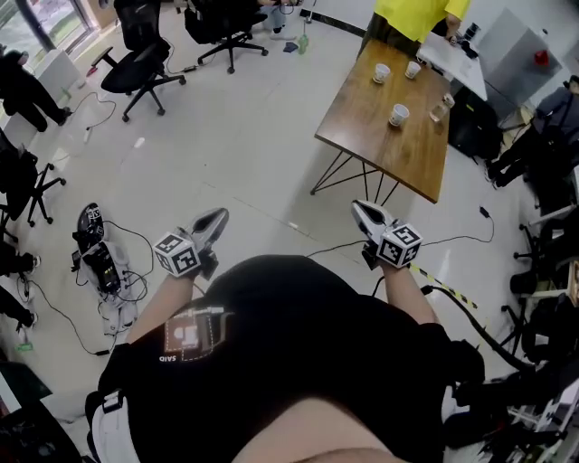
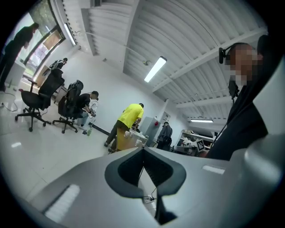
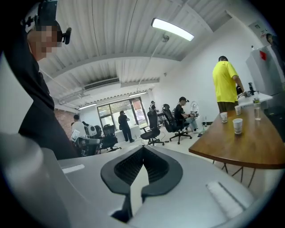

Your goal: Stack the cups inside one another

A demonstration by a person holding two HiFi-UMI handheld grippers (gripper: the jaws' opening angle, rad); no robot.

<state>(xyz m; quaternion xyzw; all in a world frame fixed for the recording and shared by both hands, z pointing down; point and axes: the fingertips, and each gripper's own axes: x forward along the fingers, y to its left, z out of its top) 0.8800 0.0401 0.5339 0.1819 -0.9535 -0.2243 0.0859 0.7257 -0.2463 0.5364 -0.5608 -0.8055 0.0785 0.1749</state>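
Head view: left gripper and right gripper in front of torso, well apart from long brown wooden table. White paper cups stand separate on tabletop, unstacked. Gripper views only: both jaw pairs closed tip to tip, nothing between. Left gripper view alone: person in yellow shirt standing at table.

From the head view, the desk stands at 1 o'clock, well ahead of the left hand-held gripper and right hand-held gripper. On it, two cups sit side by side near the far end, a third cup nearer. A person stands behind it, office chairs at 11 o'clock, cables on the floor at 9 o'clock.
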